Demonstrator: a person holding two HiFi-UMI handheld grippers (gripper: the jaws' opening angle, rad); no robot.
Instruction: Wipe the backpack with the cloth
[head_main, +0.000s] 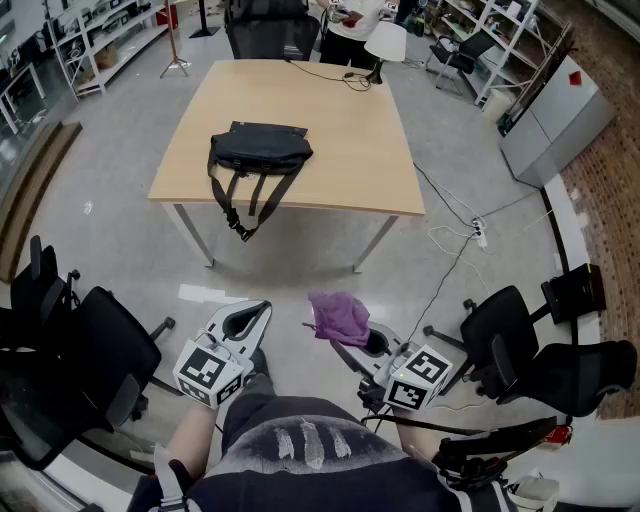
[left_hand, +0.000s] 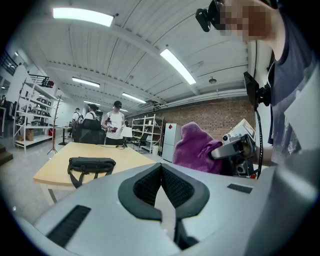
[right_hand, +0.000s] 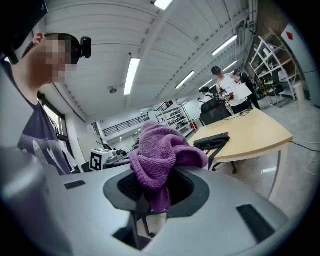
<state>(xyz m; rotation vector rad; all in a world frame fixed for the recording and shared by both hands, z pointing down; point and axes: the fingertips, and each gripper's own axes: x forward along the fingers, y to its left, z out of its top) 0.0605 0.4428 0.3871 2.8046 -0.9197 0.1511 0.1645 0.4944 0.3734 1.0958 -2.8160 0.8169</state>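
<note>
A black backpack (head_main: 260, 148) lies flat on the wooden table (head_main: 340, 130), its straps hanging over the near edge. It also shows far off as the backpack (left_hand: 91, 163) in the left gripper view and the backpack (right_hand: 212, 141) in the right gripper view. My right gripper (head_main: 350, 335) is shut on a purple cloth (head_main: 338, 315), which bunches above the jaws as the cloth (right_hand: 160, 152). My left gripper (head_main: 262, 308) is shut with nothing in it, its pads meeting at the tip (left_hand: 161, 169). Both grippers hang low over the floor, well short of the table.
Black office chairs stand at my left (head_main: 80, 360) and right (head_main: 520, 350). A cable and power strip (head_main: 480, 232) lie on the floor right of the table. People stand at the table's far end (left_hand: 115, 122), by a white lamp (head_main: 386, 42). A grey cabinet (head_main: 555, 115) stands far right.
</note>
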